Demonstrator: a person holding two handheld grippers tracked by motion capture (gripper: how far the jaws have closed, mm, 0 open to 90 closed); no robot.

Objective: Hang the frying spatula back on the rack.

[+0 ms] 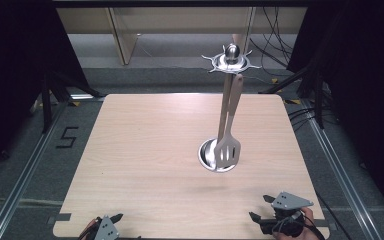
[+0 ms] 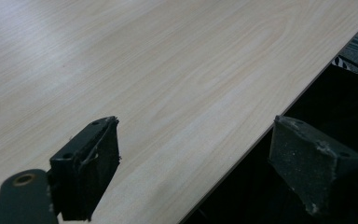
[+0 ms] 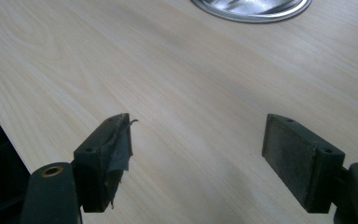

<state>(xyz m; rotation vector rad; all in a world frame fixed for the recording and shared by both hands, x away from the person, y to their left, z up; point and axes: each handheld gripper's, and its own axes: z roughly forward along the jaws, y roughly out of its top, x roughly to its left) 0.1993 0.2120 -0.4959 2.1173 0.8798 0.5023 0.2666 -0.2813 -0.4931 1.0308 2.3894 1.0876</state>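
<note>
— What have you got on the table right now?

— I see a light wooden table [image 1: 145, 150] with a tall shiny metal utensil stand [image 1: 228, 85] on it, a round steel base at the bottom and a ring of hooks under a ball knob at the top. One pale slotted spatula [image 1: 227, 145] hangs from a hook, its blade down in front of the base.

— And your two grippers?

— My left gripper [image 2: 193, 163] sits at the near left corner of the table. Its fingers [image 2: 86, 172] are spread wide with nothing between them; one finger is over the wood, the other is past the table's edge, over the dark floor.

— The right one?

— My right gripper [image 3: 198, 161] is held in a hand [image 1: 307, 222] at the near right edge. Its fingers [image 3: 105, 163] are also wide apart and empty, over bare wood.

— Where is the stand from there?

— Well ahead of the right fingers, slightly to their right; in the right gripper view I see the rim of the steel base at the top. It is far ahead and to the right of the left fingers.
</note>
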